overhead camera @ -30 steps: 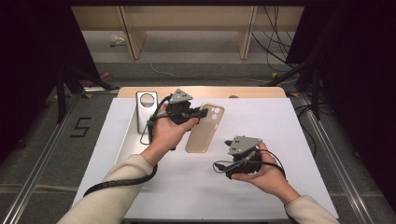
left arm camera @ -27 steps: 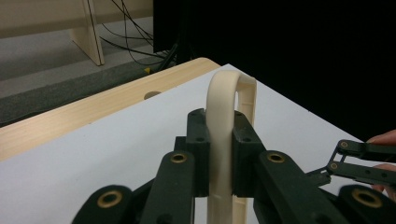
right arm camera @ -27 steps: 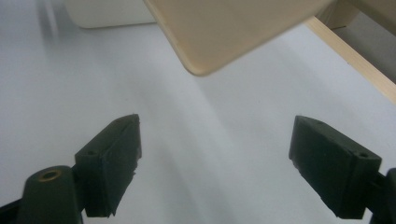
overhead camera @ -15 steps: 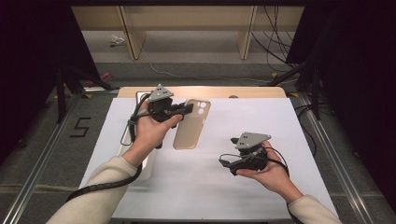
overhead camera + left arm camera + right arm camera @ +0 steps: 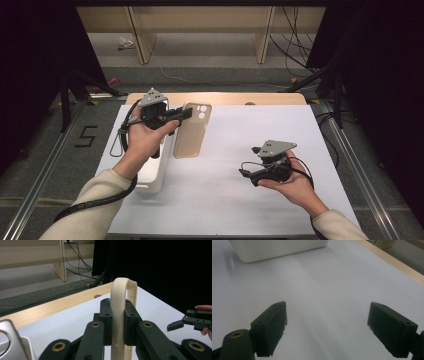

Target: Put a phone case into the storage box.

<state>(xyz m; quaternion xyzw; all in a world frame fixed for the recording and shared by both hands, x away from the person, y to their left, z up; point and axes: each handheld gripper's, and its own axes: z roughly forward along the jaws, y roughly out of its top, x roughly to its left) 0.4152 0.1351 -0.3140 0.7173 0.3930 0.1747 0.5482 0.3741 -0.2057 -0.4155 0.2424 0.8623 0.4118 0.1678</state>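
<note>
My left gripper (image 5: 184, 114) is shut on a tan, translucent phone case (image 5: 192, 132), gripping its long edge near the camera cut-out, over the table's left side. In the left gripper view the case (image 5: 123, 297) stands edge-on, pinched between the two black pads of that gripper (image 5: 117, 325). My right gripper (image 5: 248, 173) rests in the person's right hand low over the table's right half, with its jaws pointing left. In the right gripper view its jaws (image 5: 327, 322) stand wide apart with only the white table surface between them. It also appears at the right edge of the left gripper view as the far gripper (image 5: 185, 322).
A white box (image 5: 150, 172) lies under the left forearm at the table's left edge, with a silver phone (image 5: 7, 340) on it. The box (image 5: 279, 247) lies ahead of the right jaws. The white sheet (image 5: 240, 135) covers the table up to a wooden strip (image 5: 225, 98) at the back.
The left hand has carried the phone case to the left and slightly up, away from the table's middle. The right hand has stayed almost in place.
</note>
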